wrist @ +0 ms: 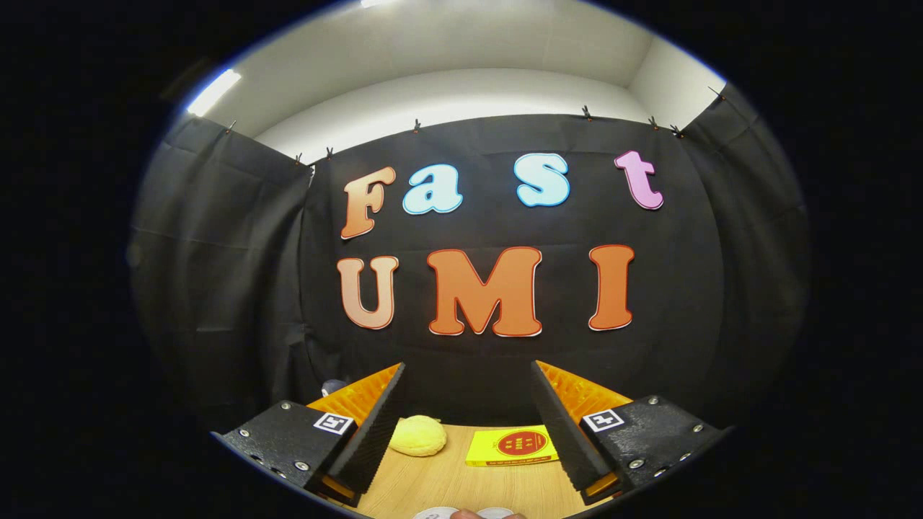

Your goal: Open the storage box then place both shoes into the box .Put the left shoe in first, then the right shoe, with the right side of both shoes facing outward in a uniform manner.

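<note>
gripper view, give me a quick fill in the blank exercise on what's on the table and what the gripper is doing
1. The gripper is ____, its fingers spread apart with nothing held between them.
2. The soft yellow lump lies on the wooden ____, next to one finger.
3. The flat yellow box bears a round ____ patch on its top.
4. Behind the table hangs a ____ cloth wall.

Missing words: open; table; red; black
</note>
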Demonstrator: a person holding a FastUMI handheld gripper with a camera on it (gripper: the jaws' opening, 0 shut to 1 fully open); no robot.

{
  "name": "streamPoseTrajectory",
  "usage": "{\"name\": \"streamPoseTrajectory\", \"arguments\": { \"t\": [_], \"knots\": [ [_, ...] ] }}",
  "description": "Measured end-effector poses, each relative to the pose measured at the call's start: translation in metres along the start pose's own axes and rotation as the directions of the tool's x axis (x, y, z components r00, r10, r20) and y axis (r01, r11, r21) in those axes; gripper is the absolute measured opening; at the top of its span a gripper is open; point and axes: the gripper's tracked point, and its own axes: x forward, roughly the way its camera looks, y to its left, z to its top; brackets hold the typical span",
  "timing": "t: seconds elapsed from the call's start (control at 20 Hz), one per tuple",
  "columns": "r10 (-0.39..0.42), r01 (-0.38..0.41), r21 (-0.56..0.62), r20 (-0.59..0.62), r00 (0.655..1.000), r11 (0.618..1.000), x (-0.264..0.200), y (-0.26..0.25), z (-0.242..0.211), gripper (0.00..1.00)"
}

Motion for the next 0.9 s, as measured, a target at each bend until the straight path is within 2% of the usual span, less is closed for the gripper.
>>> {"name": "streamPoseTrajectory", "arguments": {
  "t": [0.35,0.55,0.75,0.9],
  "knots": [
    [0.058,-0.059,-0.032,-0.024,0.998,0.998,-0.004,0.027,-0.015,0.99],
    [0.114,-0.113,0.014,-0.082,0.990,0.993,-0.009,0.049,-0.037,1.00],
    [0.186,-0.180,0.050,-0.164,0.969,0.982,-0.010,0.077,-0.065,1.00],
    [0.254,-0.234,0.108,-0.255,0.933,0.966,-0.014,0.105,-0.096,1.00]
  ]
}}
